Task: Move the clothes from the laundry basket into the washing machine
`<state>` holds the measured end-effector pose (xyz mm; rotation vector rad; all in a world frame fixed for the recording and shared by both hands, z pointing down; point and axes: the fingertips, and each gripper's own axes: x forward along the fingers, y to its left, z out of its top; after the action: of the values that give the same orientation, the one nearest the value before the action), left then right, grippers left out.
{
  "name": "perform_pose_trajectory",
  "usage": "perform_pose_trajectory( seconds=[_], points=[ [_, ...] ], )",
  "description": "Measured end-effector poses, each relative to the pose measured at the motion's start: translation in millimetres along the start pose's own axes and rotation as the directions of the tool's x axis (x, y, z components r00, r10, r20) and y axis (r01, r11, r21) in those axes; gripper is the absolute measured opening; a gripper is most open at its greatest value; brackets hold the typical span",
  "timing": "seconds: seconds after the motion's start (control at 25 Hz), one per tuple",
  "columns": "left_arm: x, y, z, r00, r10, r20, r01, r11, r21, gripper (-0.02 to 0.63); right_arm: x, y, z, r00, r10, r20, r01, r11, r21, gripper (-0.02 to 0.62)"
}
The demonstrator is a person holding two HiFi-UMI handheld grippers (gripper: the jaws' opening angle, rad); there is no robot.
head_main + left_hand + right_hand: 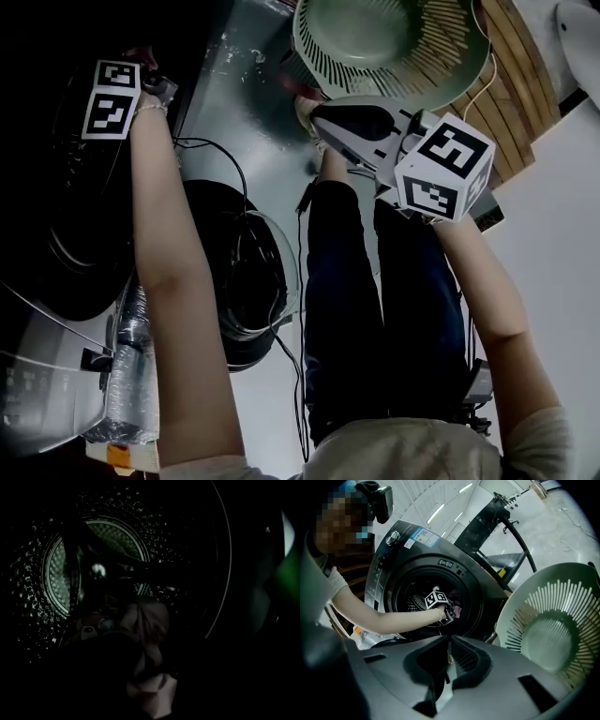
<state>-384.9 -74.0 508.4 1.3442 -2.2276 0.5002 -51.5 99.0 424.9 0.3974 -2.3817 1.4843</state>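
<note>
Drum (61,573) is made of shiny metal, dimpled and perforated all over. Clothes (140,620) inside are soft, crumpled cloth. Laundry basket (375,37) is moulded in smooth pale-green plastic. Washing machine (389,564) front is finished in dark gloss. Right gripper (449,641) is done in matt grey plastic, wood slats (525,84) left matt.

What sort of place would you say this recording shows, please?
Probably a laundry area in a plain, workshop-like room: a front-loading washing machine with clothes already inside, and a pale green laundry basket beside it.
</note>
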Motion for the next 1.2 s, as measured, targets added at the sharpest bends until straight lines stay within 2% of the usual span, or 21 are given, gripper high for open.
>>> perform_pose_trajectory(
  seconds=[0.16, 0.36, 0.44, 0.56, 0.76, 0.88, 0.96, 1.08, 1.2],
  points=[
    [-36.1, -15.4, -4.1, 0.999, -0.038, -0.008, 0.037, 0.998, -0.059, 0.279, -6.4, 11.0, 12.6, 1.0, -0.001, 0.016, 0.001, 1.0, -0.015, 0.031],
    [-108.4, -50.0, -15.3, 0.988, -0.134, -0.071, 0.126, 0.987, -0.1, 0.278, -24.8, 41.0, 40.3, 0.999, -0.015, 0.047, 0.017, 0.999, -0.041, 0.031],
    [-142.5, -65.3, -12.8, 0.981, -0.174, -0.089, 0.161, 0.978, -0.136, 0.278, -35.3, 55.7, 53.8, 0.998, -0.026, 0.059, 0.029, 0.998, -0.061, 0.031],
    [-194.0, -95.4, 10.2, 0.961, -0.267, -0.069, 0.25, 0.95, -0.185, 0.276, -57.6, 81.5, 78.2, 0.995, -0.042, 0.092, 0.052, 0.993, -0.11, 0.031],
    [-288.2, -142.3, 62.2, 0.899, -0.435, -0.059, 0.419, 0.89, -0.18, 0.248, -109.7, 133.0, 109.3, 0.984, -0.094, 0.153, 0.115, 0.984, -0.133, 0.029],
    [-330.1, -158.7, 99.9, 0.854, -0.519, -0.031, 0.508, 0.846, -0.161, 0.229, -133.9, 163.1, 132.1, 0.973, -0.12, 0.196, 0.159, 0.967, -0.197, 0.028],
    [-360.6, -165.2, 127.9, 0.816, -0.577, -0.008, 0.572, 0.81, -0.128, 0.153, -150.1, 185.6, 148.1, 0.963, -0.138, 0.229, 0.193, 0.952, -0.236, 0.026],
    [-410.3, -171.0, 169.8, 0.745, -0.666, 0.03, 0.667, 0.743, -0.063, 0.057, -173.8, 221.9, 166.8, 0.951, -0.156, 0.268, 0.231, 0.933, -0.275, 0.021],
    [-448.5, -176.2, 204.1, 0.685, -0.727, 0.054, 0.728, 0.686, -0.003, 0.011, -189.2, 252.9, 179.3, 0.953, -0.153, 0.262, 0.24, 0.909, -0.34, 0.012]
  ],
)
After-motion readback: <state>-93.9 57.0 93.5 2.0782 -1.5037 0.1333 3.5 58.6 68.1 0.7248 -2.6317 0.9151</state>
